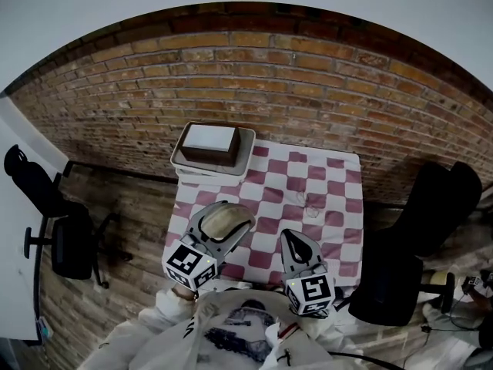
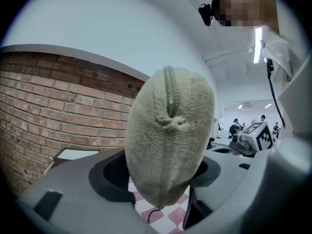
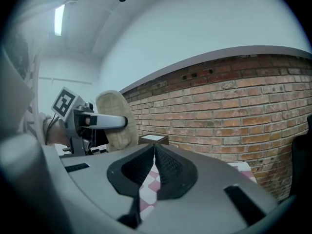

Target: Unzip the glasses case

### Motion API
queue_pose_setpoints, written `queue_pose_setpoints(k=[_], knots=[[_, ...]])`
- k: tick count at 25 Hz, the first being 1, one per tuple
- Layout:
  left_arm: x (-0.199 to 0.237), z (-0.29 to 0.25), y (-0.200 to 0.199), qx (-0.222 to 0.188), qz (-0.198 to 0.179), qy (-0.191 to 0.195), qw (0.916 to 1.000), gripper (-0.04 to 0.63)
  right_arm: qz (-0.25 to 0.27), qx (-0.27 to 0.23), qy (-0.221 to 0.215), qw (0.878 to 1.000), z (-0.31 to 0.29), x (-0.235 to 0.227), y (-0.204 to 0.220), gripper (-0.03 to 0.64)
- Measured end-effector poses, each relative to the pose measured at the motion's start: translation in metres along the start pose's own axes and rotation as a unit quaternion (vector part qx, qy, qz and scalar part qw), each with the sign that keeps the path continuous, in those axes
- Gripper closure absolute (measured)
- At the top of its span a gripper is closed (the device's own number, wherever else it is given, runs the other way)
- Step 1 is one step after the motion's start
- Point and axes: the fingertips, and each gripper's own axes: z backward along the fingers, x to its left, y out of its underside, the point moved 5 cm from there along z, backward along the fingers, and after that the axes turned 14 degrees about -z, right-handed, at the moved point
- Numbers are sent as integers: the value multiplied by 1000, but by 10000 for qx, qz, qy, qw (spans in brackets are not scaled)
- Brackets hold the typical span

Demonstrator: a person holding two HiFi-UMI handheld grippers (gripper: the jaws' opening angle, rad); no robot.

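A beige, fuzzy glasses case (image 2: pixel 168 130) stands on end between the jaws of my left gripper (image 1: pixel 227 217), which is shut on it and holds it above the checkered table. Its zipper seam (image 2: pixel 169 89) runs up over the top end, and a thin dark cord (image 2: pixel 155 211) hangs from the bottom end. The black pads (image 2: pixel 113 173) press on both sides of the case. To the right of it, my right gripper (image 1: pixel 296 239) is shut with nothing between its jaws. From the right gripper view the case (image 3: pixel 116 118) shows at the left, apart from the right gripper (image 3: pixel 154 148).
A red-and-white checkered cloth (image 1: pixel 308 187) covers the small table, which stands against a brick wall (image 1: pixel 269 75). At its far left corner a white tray (image 1: pixel 245 154) holds a brown box (image 1: pixel 209 146). Black office chairs stand at the left (image 1: pixel 65 237) and right (image 1: pixel 431 206).
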Motion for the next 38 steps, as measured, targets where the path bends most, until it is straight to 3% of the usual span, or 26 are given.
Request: queue_pose_setpoints(k=[18, 23, 38], knots=[[50, 11, -25, -379, 66, 303, 9988, 304, 66, -55, -204, 9998, -50, 59, 7, 597], [56, 12, -33, -416, 314, 332, 9981, 304, 59, -25, -328, 9994, -60, 69, 9, 540], [56, 11, -51, -539, 166, 414, 9975, 304, 7, -67, -776, 9970, -84, 94, 7, 422]])
